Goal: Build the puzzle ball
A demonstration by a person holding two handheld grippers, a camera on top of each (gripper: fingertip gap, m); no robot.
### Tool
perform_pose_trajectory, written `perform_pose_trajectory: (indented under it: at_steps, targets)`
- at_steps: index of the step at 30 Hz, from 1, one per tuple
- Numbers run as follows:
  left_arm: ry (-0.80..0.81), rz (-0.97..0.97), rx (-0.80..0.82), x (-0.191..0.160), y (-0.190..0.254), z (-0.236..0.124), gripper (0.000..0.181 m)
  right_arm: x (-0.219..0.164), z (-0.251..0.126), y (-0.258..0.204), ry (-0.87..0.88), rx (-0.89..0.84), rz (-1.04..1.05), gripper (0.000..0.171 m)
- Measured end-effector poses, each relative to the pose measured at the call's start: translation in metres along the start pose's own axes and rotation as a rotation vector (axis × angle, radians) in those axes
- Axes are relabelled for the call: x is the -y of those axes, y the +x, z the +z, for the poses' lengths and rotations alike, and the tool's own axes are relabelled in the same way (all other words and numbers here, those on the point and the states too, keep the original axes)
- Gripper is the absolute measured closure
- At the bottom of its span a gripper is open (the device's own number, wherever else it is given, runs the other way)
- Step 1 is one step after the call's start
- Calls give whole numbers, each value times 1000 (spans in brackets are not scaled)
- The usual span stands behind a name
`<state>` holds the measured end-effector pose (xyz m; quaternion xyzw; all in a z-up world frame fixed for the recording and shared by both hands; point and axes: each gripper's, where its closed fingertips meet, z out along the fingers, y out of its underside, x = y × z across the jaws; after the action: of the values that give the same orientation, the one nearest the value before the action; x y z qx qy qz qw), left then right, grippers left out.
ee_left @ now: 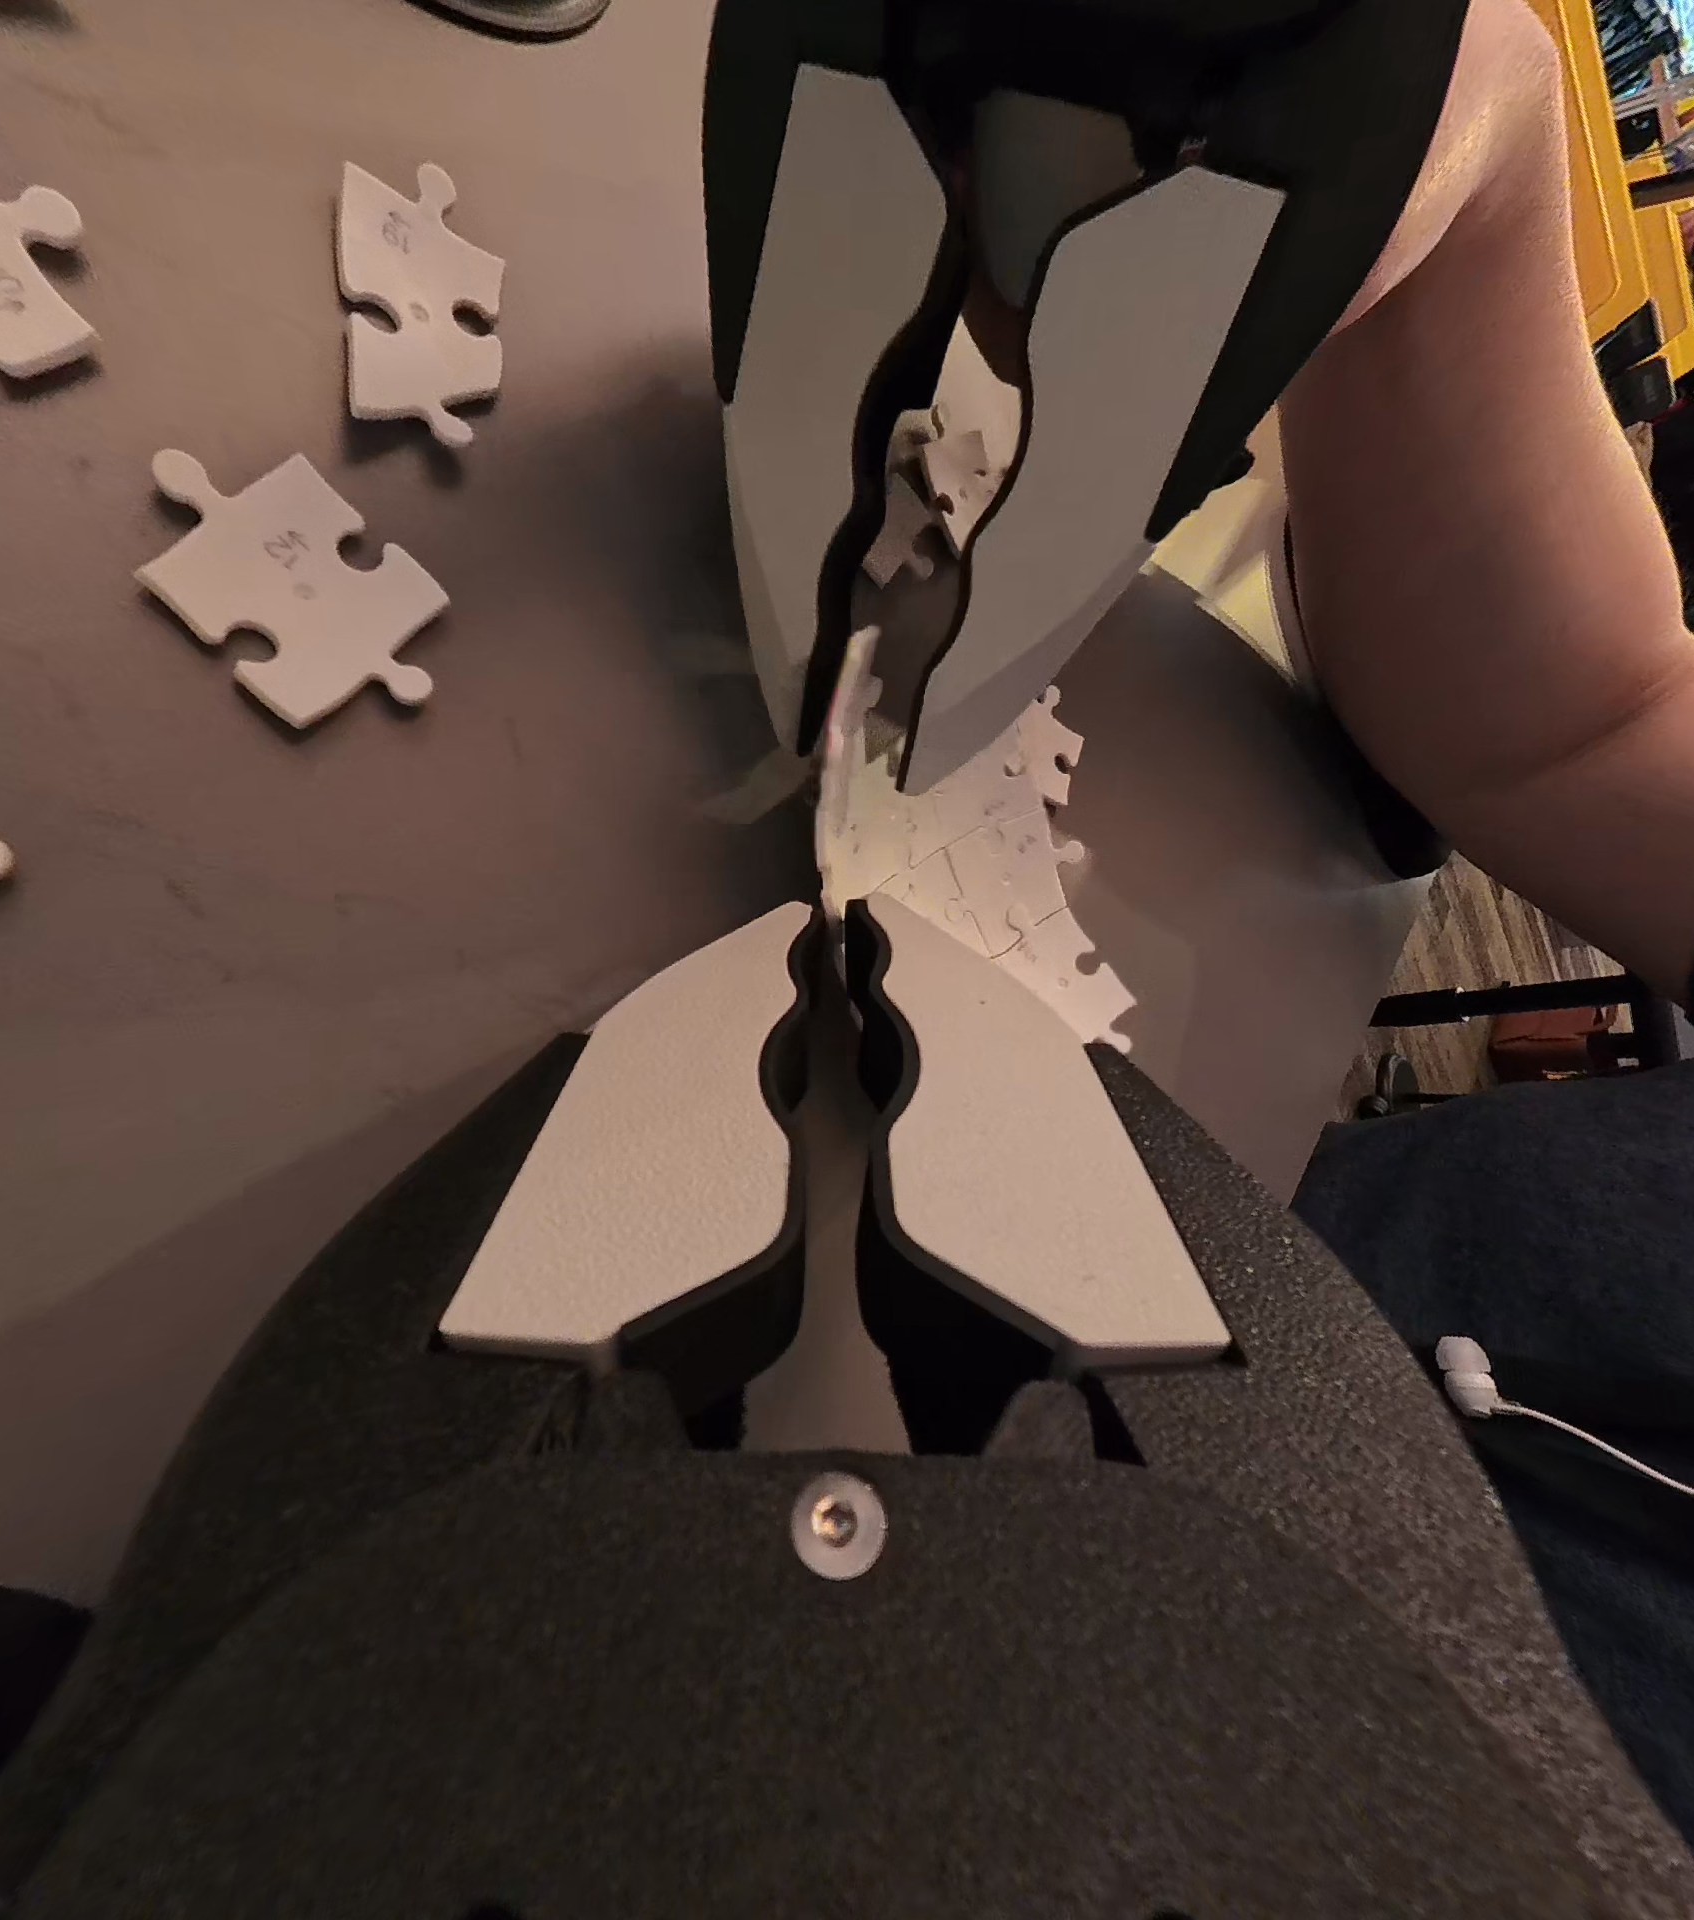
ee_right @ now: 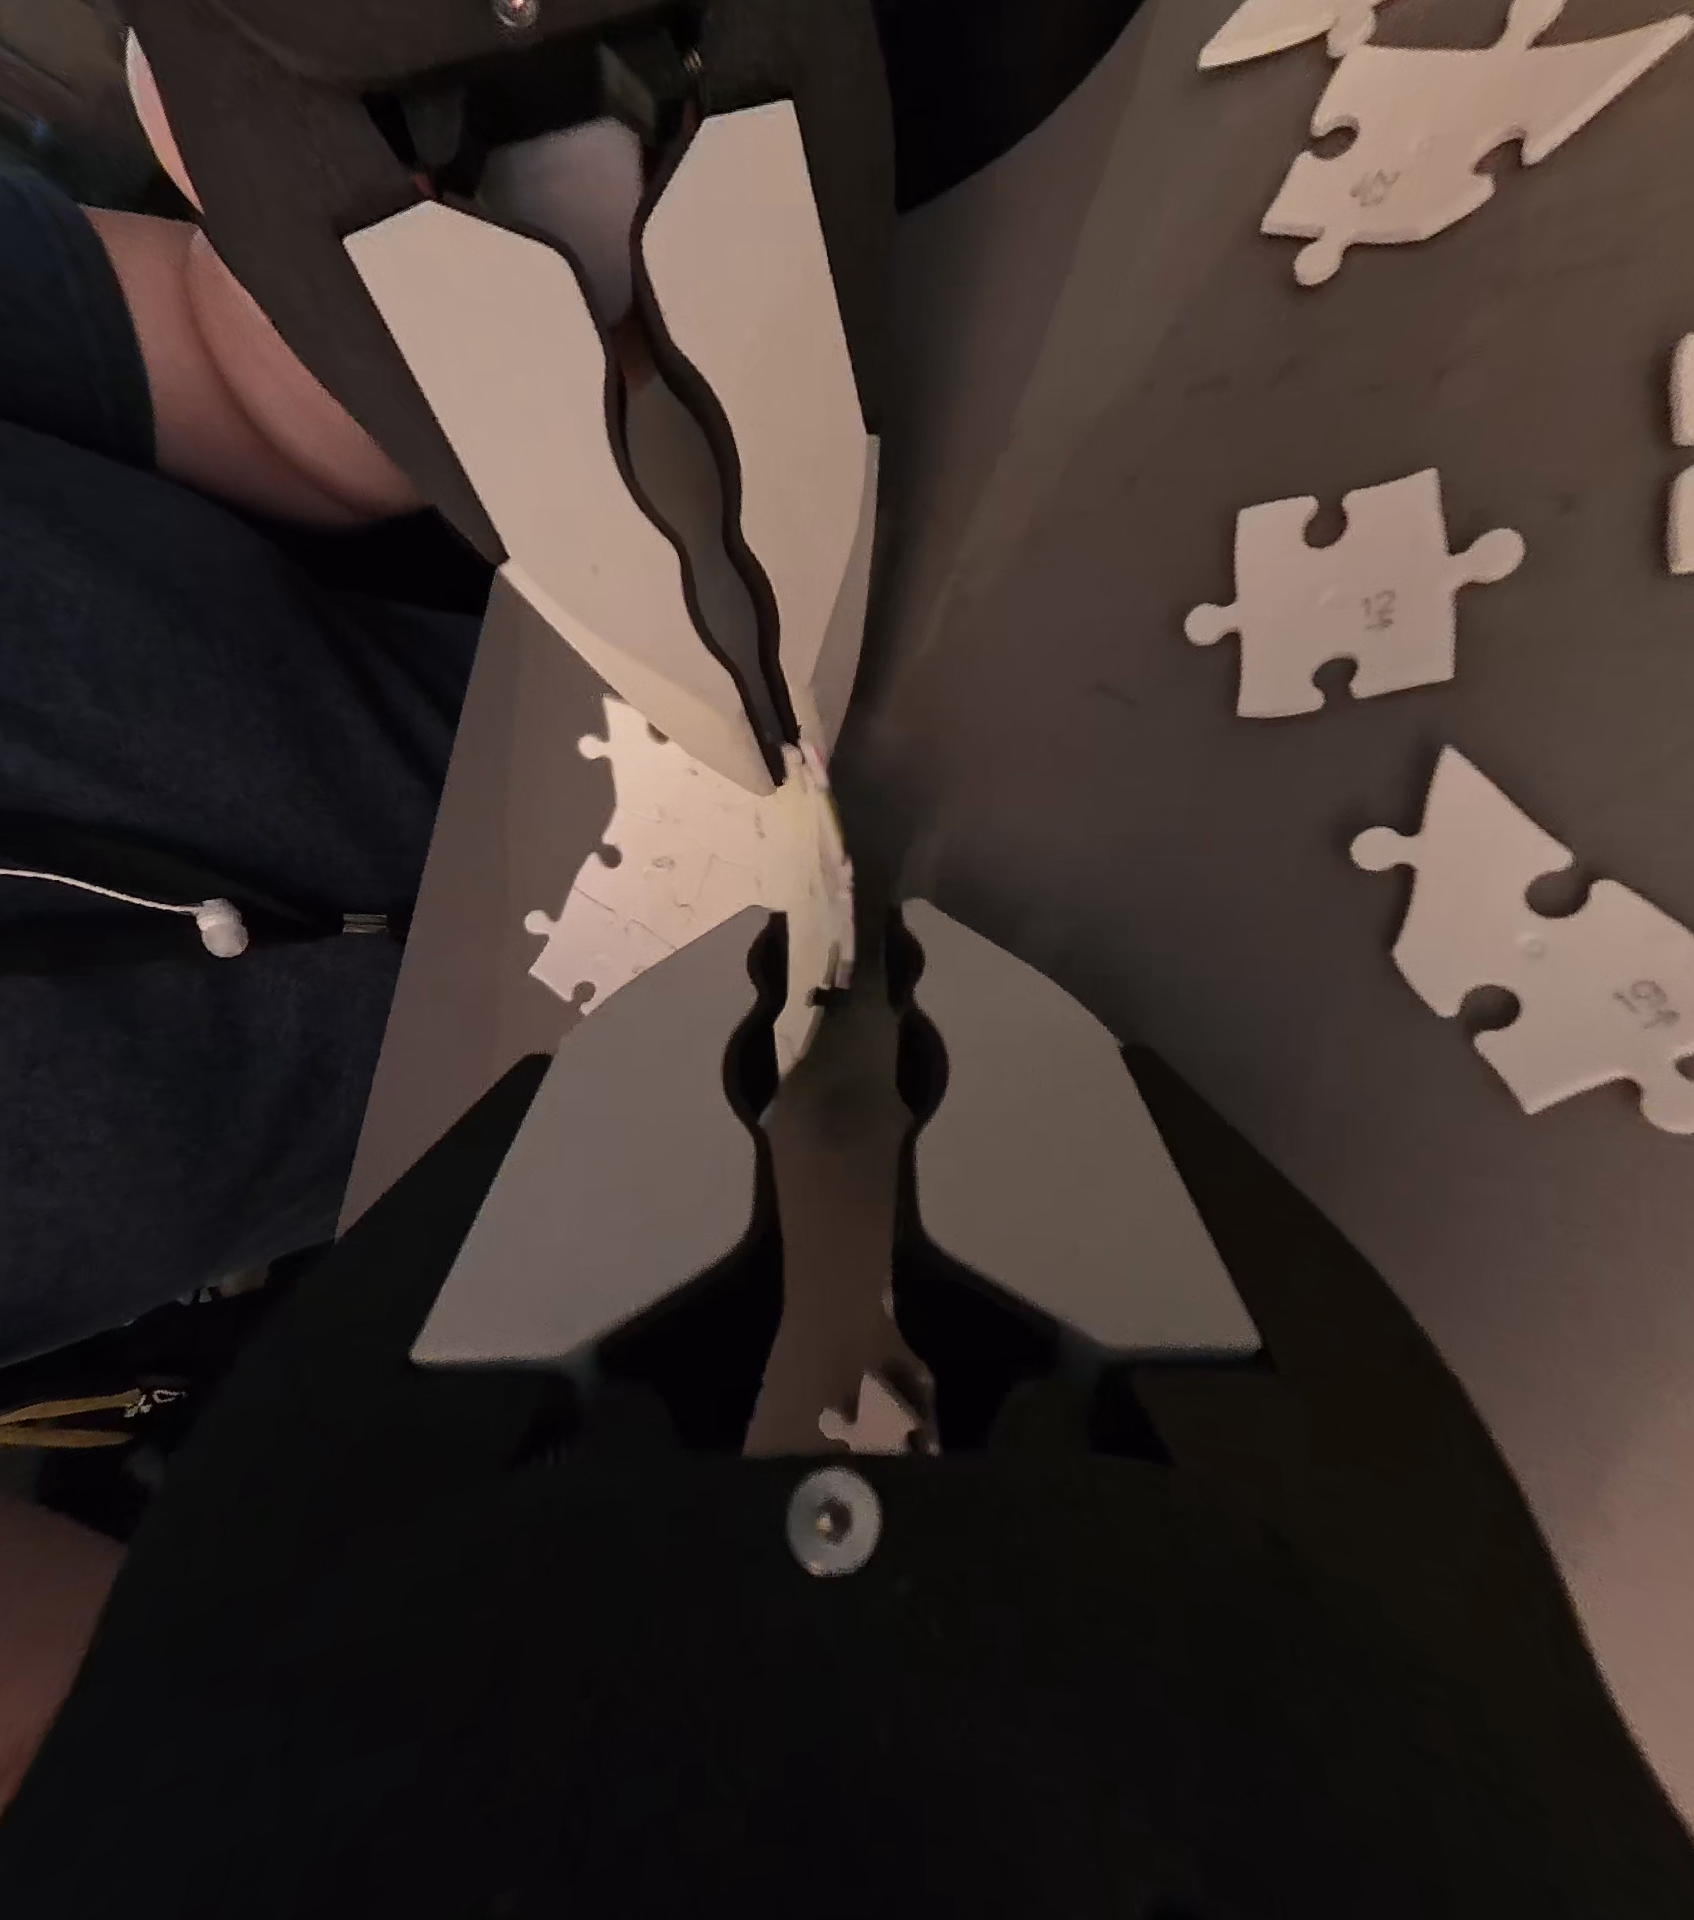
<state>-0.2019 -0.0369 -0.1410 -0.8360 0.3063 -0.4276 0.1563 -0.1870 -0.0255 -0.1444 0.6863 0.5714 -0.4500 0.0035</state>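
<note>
Curved assembled section [ee_left: 988, 883] of the puzzle ball, several white pieces already locked together, is held in the air between the two tools, just past both sets of tips and above the bench [ee_left: 199, 987]. Left hand-held gripper [ee_left: 835, 920] has its jaws nearly closed, pinching one edge of the section at the very tips. Right hand-held gripper [ee_right: 827, 956] comes in from the opposite side, tips almost touching the left's, jaws narrowed to a thin gap around what looks like a single piece [ee_left: 858, 696] seen edge-on at the section's rim; whether that piece is separate or already seated, cannot tell, the contact is blurred. Loose pieces [ee_left: 292, 582] lie flat on the grey bench, off to the left of the left tool and to the right of the right tool, well apart from the work. A person's arm [ee_left: 1508, 623] and dark trousers sit on the other side, with a white earbud cable [ee_left: 1591, 1455] across the lap. Step in hand, by my reading: joining a piece to the rim of the section. Next move likely needs tab and notch lined up along the curve, a firm press while the left tool braces, then a fetch of another loose piece.
</note>
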Motion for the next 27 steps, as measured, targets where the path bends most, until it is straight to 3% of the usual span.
perform_pose_trajectory:
  at_steps: [8,19,27]
  targets:
    - [-1,3,0,0,1,1,178,-4,3,-1,-26,10,11,167]
    - [70,3,-4,17,0,-1,170,-1,-1,1,-20,-20,15,168]
    - [56,21,6,21,0,11,178,-3,-1,1,-26,-18,25,167]
